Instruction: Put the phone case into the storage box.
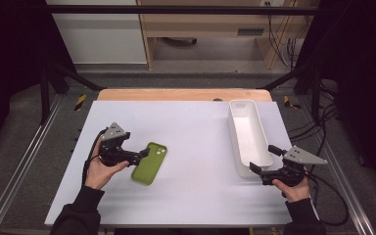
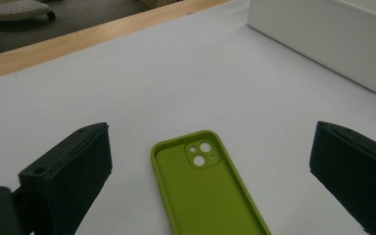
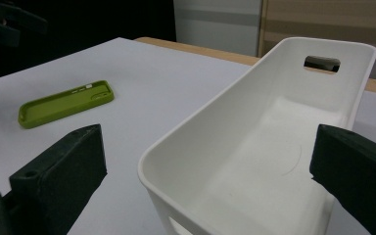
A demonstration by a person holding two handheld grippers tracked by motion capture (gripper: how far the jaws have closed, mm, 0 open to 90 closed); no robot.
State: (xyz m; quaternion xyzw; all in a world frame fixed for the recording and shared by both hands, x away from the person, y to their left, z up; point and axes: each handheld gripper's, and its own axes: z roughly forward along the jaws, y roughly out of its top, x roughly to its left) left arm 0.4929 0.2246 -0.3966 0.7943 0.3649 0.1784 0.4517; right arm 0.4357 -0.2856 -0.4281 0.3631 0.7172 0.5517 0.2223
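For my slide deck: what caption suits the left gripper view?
Open left claw poised over a lime-green silicone phone case lying hollow side up on the white table.

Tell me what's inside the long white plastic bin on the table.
Nothing shows inside the long white plastic bin: its floor and walls are bare, with a handle slot in the far end wall. The right gripper has open jaws either side of its near end; the floor just behind the near rim is hidden.

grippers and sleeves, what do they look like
Both the left gripper and the right gripper are black, each with two blocky black jaws, a grey three-cornered plate on top and a trailing black cable. The person's sleeves are dark.
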